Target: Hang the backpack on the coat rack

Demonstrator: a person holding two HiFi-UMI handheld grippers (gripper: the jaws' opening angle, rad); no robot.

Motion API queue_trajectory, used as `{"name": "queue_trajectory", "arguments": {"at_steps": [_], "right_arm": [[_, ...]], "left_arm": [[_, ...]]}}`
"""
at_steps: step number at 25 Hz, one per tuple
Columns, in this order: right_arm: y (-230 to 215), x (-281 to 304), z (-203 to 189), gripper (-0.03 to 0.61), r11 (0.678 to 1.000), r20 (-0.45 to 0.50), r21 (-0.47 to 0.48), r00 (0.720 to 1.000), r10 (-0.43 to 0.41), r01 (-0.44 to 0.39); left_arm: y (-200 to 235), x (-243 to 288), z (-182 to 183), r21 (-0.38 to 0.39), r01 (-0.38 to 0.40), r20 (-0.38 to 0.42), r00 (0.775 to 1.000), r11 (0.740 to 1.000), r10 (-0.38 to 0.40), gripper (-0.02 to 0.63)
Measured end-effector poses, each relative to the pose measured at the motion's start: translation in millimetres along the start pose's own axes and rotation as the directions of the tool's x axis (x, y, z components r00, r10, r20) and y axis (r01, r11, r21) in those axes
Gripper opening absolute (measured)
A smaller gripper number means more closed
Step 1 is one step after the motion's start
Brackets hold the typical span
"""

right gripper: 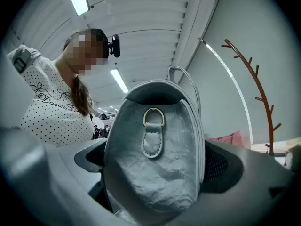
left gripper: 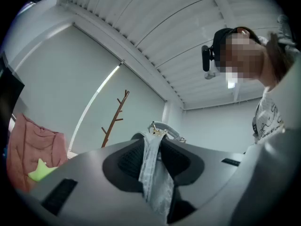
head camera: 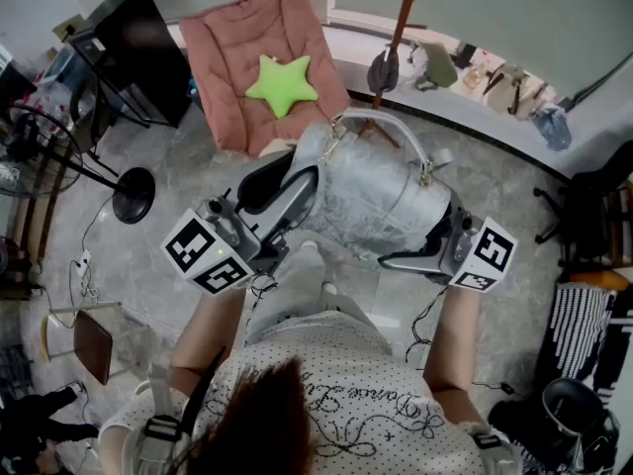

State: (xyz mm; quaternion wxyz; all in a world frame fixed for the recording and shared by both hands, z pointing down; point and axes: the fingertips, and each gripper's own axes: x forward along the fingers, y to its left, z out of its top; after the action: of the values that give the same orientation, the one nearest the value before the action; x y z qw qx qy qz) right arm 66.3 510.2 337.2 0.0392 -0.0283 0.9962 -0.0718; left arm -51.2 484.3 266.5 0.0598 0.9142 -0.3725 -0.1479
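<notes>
A silver-grey backpack (head camera: 376, 201) hangs in the air in front of the person, held between both grippers, its top handle (head camera: 391, 127) pointing away. My left gripper (head camera: 287, 181) is shut on a thin fold of the backpack's fabric (left gripper: 153, 173) at its left side. My right gripper (head camera: 410, 243) has its jaws spread wide around the backpack's body (right gripper: 150, 182), which fills the gap between them with a gold ring tab (right gripper: 154, 119) facing the camera. The brown wooden coat rack (head camera: 401, 18) stands beyond the bag, near the window wall; its branches also show in both gripper views (left gripper: 115, 119) (right gripper: 261, 93).
A dark bag (head camera: 384, 67) hangs low on the rack. A pink padded chair (head camera: 227, 38) with a green star pillow (head camera: 282, 82) lies at the left of the rack. A black cabinet (head camera: 134, 52), a stand's round base (head camera: 132, 194) and several bags (head camera: 504, 82) along the sill surround the floor.
</notes>
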Motion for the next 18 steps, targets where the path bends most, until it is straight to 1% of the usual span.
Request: {"name": "queue_trajectory", "arguments": {"at_steps": [3, 6, 11, 15, 18], "right_arm": [[2, -3, 3, 0.592, 1.000, 0.001, 0.004, 1.000, -0.001, 0.001], [3, -4, 3, 0.594, 0.999, 0.001, 0.031, 1.000, 0.008, -0.008], [3, -4, 2, 0.594, 0.999, 0.029, 0.050, 1.000, 0.006, -0.008], [-5, -3, 8, 0.594, 0.999, 0.052, 0.044, 0.999, -0.005, 0.002], [-19, -5, 15, 0.594, 0.999, 0.091, 0.047, 0.996, -0.018, 0.014]], "left_arm": [[-3, 2, 2, -0.002, 0.003, -0.001, 1.000, 1.000, -0.003, 0.114], [-5, 3, 1, -0.013, 0.003, 0.001, 1.000, 1.000, -0.003, 0.114], [-4, 1, -2, -0.021, -0.001, 0.007, 1.000, 1.000, 0.001, 0.114], [1, 5, -1, -0.025, -0.014, 0.019, 1.000, 1.000, 0.014, 0.114], [11, 12, 0, -0.036, -0.022, 0.029, 0.999, 0.999, 0.023, 0.114]]}}
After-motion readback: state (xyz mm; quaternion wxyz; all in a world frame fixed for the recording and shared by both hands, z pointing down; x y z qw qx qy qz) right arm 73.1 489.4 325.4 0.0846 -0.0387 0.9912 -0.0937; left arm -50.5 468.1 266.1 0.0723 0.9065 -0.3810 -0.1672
